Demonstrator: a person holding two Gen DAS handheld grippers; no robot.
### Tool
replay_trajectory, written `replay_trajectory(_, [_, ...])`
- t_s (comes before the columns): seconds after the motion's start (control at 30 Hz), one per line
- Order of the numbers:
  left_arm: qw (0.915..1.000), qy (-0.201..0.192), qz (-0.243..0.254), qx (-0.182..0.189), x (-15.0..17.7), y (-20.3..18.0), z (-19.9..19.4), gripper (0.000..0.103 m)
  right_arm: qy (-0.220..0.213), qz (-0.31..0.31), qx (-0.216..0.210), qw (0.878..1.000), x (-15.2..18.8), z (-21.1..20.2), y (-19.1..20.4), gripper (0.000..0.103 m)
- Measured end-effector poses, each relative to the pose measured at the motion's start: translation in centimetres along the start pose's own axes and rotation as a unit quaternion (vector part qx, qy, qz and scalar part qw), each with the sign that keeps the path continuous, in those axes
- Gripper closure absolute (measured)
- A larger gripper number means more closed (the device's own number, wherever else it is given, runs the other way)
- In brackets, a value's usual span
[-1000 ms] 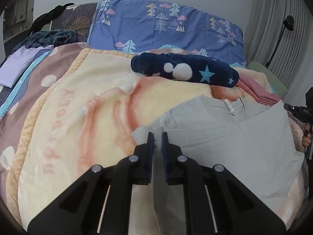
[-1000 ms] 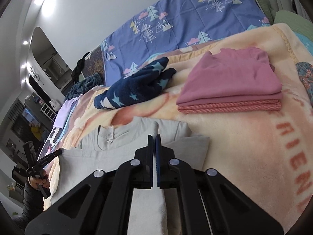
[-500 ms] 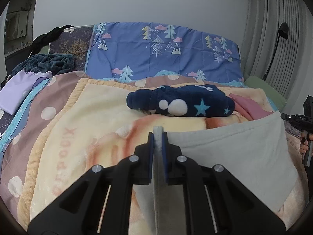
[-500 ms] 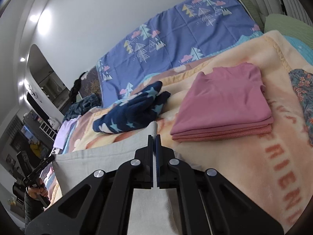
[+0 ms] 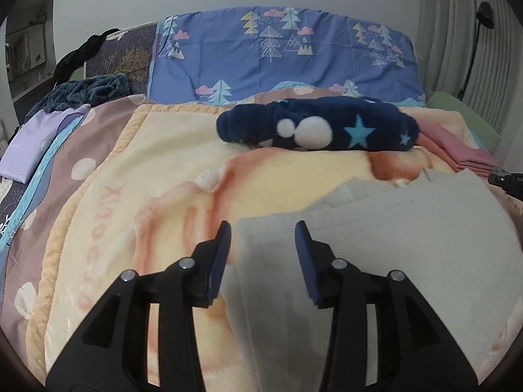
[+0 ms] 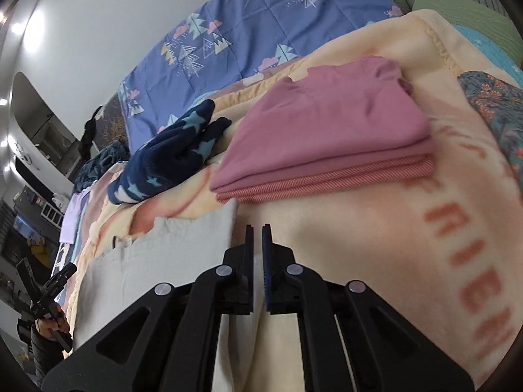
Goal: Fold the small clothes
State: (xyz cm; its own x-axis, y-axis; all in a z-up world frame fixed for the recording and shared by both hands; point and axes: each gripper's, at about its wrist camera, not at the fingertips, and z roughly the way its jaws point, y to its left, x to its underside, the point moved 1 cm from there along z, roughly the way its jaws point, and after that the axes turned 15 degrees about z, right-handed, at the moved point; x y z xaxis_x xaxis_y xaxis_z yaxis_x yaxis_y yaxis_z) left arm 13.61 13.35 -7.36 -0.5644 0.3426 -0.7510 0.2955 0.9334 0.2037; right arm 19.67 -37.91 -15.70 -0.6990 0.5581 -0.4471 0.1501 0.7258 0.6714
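You have one pale grey cotton garment point(image 5: 376, 235) lying folded on the cream and peach fleece blanket point(image 5: 157, 202); its long axis runs across the bed from your left gripper point(image 5: 262, 232) toward your right gripper point(image 6: 258, 235), and the collar with a small label point(image 6: 122, 241) points to the far blue pillow with tree print point(image 5: 281, 52); which end is the hem I cannot tell.

The jaws of your left gripper are opening; the near left corner of the grey garment lies between them, but the blue pads do not press on it. The jaws of your right gripper are opening also, only a thin slit so far; nothing is between them, and the right edge of the grey garment lies just beside the left finger.

Counted: one dark navy plush garment with stars and white dots point(image 5: 317, 124) beyond the grey one; one folded stack of pink clothes point(image 6: 327, 130), with two kinds of fabric visible in it; one lilac cloth point(image 5: 29, 143) at the far left edge.
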Motion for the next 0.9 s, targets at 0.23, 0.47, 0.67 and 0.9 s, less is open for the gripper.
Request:
replay_trajectory(0.23, [0.9942,-0.023,0.07,0.079,3.3,-8.1,-6.7,0.051,0.014,-0.024,-0.024,0.999,5.6,-4.7,-0.9,0.092])
replay_trajectory(0.47, [0.978,0.027,0.132,0.16,5.9,-17.9,-6.2,0.049,0.031,-0.011,-0.021,0.999,9.7,-7.1,-4.4,0.088])
replay_trajectory(0.67, [0.9495,0.004,0.241,0.201,4.6,-29.9,-6.5,0.037,0.021,0.012,-0.067,0.997,10.8,-7.2,-6.8,0.089])
replay_trajectory(0.9, [0.9082,-0.032,0.382,0.169,2.9,-42.6,-5.4,0.03,0.017,0.037,-0.111,0.993,10.7,-7.8,-7.8,0.088])
